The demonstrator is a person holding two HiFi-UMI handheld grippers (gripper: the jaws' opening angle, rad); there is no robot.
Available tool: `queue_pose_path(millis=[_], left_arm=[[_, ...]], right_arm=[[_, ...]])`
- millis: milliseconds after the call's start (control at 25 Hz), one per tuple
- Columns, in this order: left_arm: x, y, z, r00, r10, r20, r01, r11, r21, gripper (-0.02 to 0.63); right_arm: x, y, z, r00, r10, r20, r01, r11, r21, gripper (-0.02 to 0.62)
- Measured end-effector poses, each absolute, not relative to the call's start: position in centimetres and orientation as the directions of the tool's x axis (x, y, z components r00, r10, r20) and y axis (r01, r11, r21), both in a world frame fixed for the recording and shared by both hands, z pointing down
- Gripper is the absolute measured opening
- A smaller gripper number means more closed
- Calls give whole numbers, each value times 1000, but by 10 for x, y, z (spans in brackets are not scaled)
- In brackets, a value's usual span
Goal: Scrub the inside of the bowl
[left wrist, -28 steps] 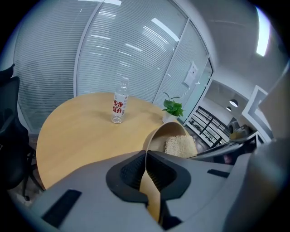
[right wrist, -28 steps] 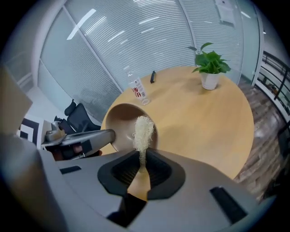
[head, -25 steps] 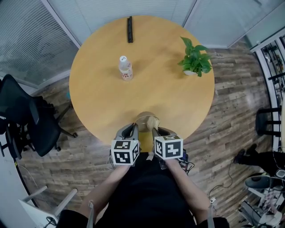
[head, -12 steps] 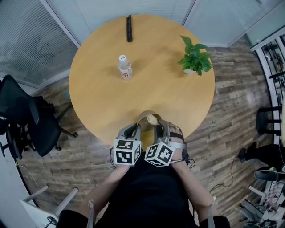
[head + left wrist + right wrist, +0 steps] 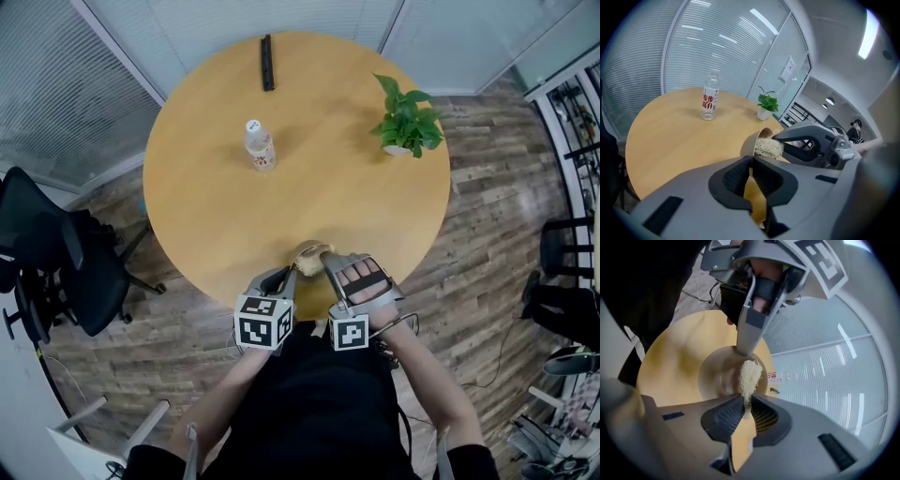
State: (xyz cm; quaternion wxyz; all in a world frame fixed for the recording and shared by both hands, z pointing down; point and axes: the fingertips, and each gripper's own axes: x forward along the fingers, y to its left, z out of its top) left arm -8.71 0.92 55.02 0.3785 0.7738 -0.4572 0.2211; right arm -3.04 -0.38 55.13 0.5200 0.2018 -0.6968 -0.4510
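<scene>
A small brown bowl (image 5: pixel 302 253) sits tilted at the near edge of the round wooden table (image 5: pixel 328 192), its mouth turned toward my right gripper. My left gripper (image 5: pixel 285 275) pinches the bowl's rim (image 5: pixel 749 145). Its jaws have just been opening a little, with the rim still between them. My right gripper (image 5: pixel 330 266) is shut on a pale fibrous scrubber (image 5: pixel 750 375), which presses against the inside of the bowl (image 5: pixel 717 376). In the left gripper view the scrubber (image 5: pixel 768 147) fills the bowl's mouth. The left gripper's fingertips (image 5: pixel 742 348) rest on the far rim.
On the table stand a clear bottle with a red label (image 5: pixel 259 145) in the middle left, a potted green plant (image 5: pixel 405 122) at the right and a black bar (image 5: pixel 266 62) at the far edge. A black office chair (image 5: pixel 56 253) stands on the floor at the left.
My right gripper has rolled over about its own axis, so the hand now shows on top and its marker cube has turned. The scrubber has turned inside the bowl. The left gripper has stayed put.
</scene>
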Motion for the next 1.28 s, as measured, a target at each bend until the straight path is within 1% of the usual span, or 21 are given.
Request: queue_pose_path(millis=[80, 160, 280, 360, 440, 520, 560, 640, 800, 960, 1040, 1120, 1200, 1280], left_arm=[[-84, 9, 548, 494, -545, 678, -869, -299, 394, 30], [-83, 7, 545, 498, -552, 669, -867, -298, 401, 31], [-87, 5, 544, 497, -563, 661, -867, -288, 406, 31], [-89, 6, 546, 496, -563, 661, -867, -281, 411, 29], [-89, 9, 547, 498, -560, 662, -865, -277, 418, 28], [-88, 10, 548, 500, -559, 662, -865, -277, 419, 23], [-87, 10, 548, 500, -559, 661, -864, -277, 419, 23], [-87, 9, 548, 500, -562, 659, -865, -278, 419, 20], [-85, 10, 547, 507, -561, 655, -860, -283, 424, 18], [-80, 15, 546, 519, -550, 654, -854, -296, 428, 18], [-79, 16, 547, 512, -552, 658, -858, -301, 416, 20], [-79, 14, 549, 503, -554, 664, -864, -296, 407, 20], [-78, 12, 548, 499, -555, 665, -866, -298, 400, 20], [-76, 11, 545, 508, -557, 657, -861, -307, 406, 20]], right_arm=[[-25, -7, 557, -330, -740, 586, 125, 581, 804, 48], [-22, -7, 565, -289, -703, 650, -5, 680, 733, 48], [-24, 3, 580, -296, -574, 763, -264, 817, 512, 48], [-28, 14, 586, -333, -463, 822, -414, 855, 314, 48], [-36, 26, 589, -392, -342, 854, -538, 838, 89, 48], [-43, 33, 587, -465, -244, 851, -626, 770, -121, 48], [-45, 34, 586, -498, -215, 840, -652, 732, -199, 48], [-48, 31, 582, -550, -192, 813, -673, 678, -296, 48], [-47, 24, 576, -595, -203, 778, -716, 573, -398, 48], [-19, 19, 593, -528, -237, 816, -835, 318, -448, 46], [-6, 15, 596, -497, -254, 830, -864, 241, -443, 46], [1, 11, 592, -452, -289, 844, -885, 264, -383, 46], [1, 6, 583, -394, -347, 851, -892, 367, -264, 46], [-9, 2, 573, -375, -401, 836, -852, 504, -141, 46]])
